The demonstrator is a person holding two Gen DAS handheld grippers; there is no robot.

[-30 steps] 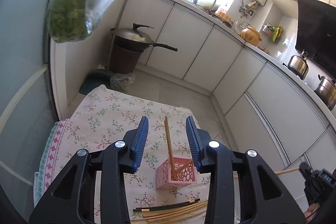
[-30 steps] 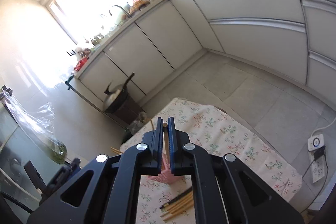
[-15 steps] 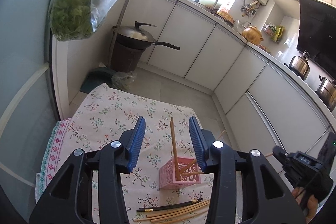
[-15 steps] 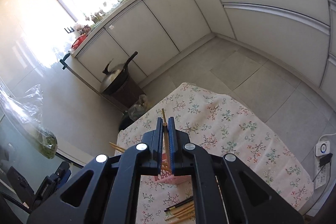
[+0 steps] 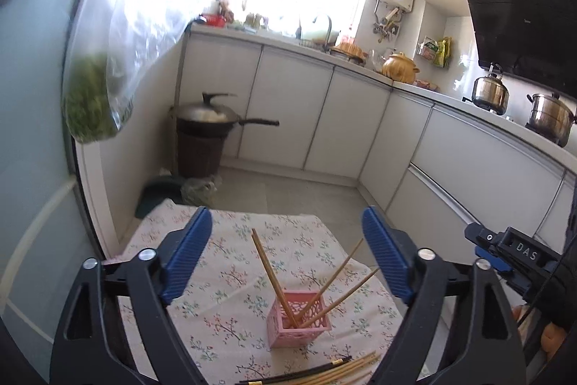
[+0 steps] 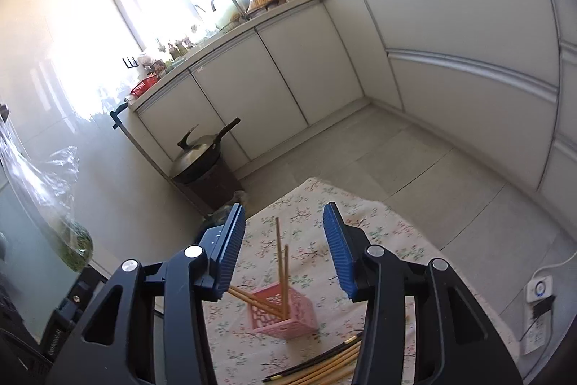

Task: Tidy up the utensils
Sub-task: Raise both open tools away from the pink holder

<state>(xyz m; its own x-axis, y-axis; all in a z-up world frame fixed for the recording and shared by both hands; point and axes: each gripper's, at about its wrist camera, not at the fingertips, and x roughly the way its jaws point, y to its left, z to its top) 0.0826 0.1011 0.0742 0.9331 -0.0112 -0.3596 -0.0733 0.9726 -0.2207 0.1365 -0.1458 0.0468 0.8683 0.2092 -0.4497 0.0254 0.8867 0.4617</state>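
We hold both grippers above a bench [image 5: 230, 305] covered with a floral cloth [image 6: 364, 222]. Our left gripper [image 5: 286, 258] has its jaws spread wide with nothing between them, and our right gripper [image 6: 285, 242] likewise has its jaws wide apart and empty. Below them a small pink basket [image 5: 299, 325] with openwork walls stands upright on the cloth, toward the near edge of the bench. In the left view three wooden chopsticks [image 5: 270, 271] stand in the basket: one leans toward the far left, and two lean out over the right rim. In the right view the same basket [image 6: 288, 320] holds two sticks that rise nearly upright side by side, and others that slant out low over its left rim, partly hidden behind our left jaw pad. A loose bundle of chopsticks [image 5: 324, 372], several pale wooden ones and a black pair with gold bands, lies flat on the cloth at the near edge, just in front of the basket and apart from it. In the left view the right gripper's body shows at the right edge, off the bench. Beyond the far edge of the bench, a lidded wok [image 5: 209, 121] sits on a dark bin on the floor, against white cabinets [image 5: 288, 107]. A clear bag of greens [image 5: 93, 103] hangs at the left.
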